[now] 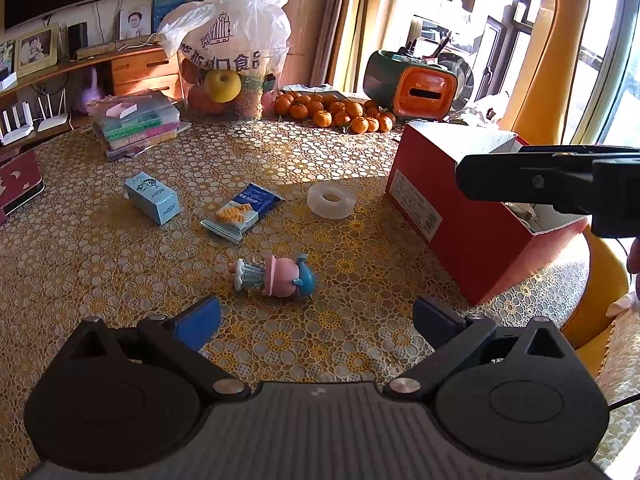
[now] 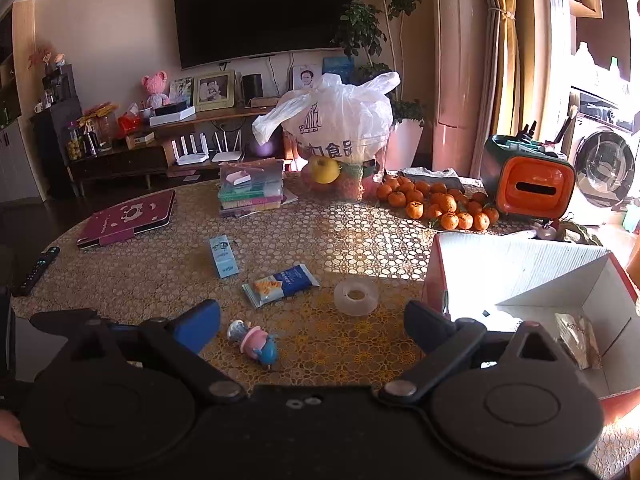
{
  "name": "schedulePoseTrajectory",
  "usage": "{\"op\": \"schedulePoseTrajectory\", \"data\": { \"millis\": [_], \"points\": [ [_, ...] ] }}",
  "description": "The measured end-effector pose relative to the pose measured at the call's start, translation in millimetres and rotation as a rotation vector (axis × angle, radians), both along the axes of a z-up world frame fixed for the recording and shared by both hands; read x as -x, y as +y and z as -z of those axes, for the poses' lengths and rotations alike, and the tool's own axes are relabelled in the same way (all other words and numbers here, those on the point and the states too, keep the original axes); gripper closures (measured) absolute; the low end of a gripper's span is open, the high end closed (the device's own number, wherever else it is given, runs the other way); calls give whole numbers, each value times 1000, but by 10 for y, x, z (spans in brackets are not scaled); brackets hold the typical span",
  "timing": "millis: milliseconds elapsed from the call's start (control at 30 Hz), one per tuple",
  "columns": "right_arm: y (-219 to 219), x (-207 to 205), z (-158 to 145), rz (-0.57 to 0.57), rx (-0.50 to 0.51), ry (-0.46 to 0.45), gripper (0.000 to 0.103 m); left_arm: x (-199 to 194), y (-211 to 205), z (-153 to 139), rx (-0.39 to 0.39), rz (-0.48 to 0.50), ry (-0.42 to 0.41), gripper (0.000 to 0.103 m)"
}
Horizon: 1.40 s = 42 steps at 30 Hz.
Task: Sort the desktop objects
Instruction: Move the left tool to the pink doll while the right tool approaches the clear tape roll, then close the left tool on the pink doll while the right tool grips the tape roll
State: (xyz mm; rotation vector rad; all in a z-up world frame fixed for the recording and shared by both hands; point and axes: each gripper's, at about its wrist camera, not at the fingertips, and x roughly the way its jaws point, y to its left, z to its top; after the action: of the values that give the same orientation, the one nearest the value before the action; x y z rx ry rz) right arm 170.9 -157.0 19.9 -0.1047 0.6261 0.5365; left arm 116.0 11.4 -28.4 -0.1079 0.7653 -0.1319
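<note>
Flat-lying plastic figurine (image 1: 276, 278) (glossy), clear tape ring (image 1: 332, 199).

A small toy figure (image 1: 276, 276) in pink and blue lies on its side just ahead of the left gripper (image 1: 316, 316), between its spread fingers. Farther ahead and a little left, a blue snack packet (image 1: 240, 212) printed with waffle biscuits lies flat; left of it lies a pale blue carton (image 1: 152, 198) on its long side. A clear roll of tape (image 1: 331, 199) lies flat ahead and slightly right. To the right stands an open red box (image 1: 472, 216), white inside, holding a crinkled wrapper (image 2: 578, 340) beside the right gripper (image 2: 312, 324)
</note>
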Motion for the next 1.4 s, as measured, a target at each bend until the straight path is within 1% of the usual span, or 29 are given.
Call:
{"op": "schedulePoseTrajectory", "data": {
  "millis": [233,367,467,567,833,1067,1233,1333,1400],
  "points": [
    [180,-276,196,8,34,29,5,-195,107,167,25,-6,26,0],
    [273,-453,336,9,49,51,6,-309,131,255,-7,-9,34,0],
    [339,-584,450,14,61,70,6,-403,170,334,20,-25,55,0],
    [401,-700,557,18,69,87,6,-476,188,403,29,-39,69,0],
    [518,-1015,759,42,96,108,8,-611,227,521,53,-57,71,0],
    [579,-1293,968,71,98,161,10,-710,204,605,39,-54,66,0],
    [587,-1427,1120,96,109,189,11,-733,218,650,38,-63,53,0],
    [583,-1488,1189,110,112,206,15,-750,240,670,46,-70,43,0],
    [581,-1515,1222,113,112,215,15,-757,242,681,46,-74,37,1]
  ]
}}
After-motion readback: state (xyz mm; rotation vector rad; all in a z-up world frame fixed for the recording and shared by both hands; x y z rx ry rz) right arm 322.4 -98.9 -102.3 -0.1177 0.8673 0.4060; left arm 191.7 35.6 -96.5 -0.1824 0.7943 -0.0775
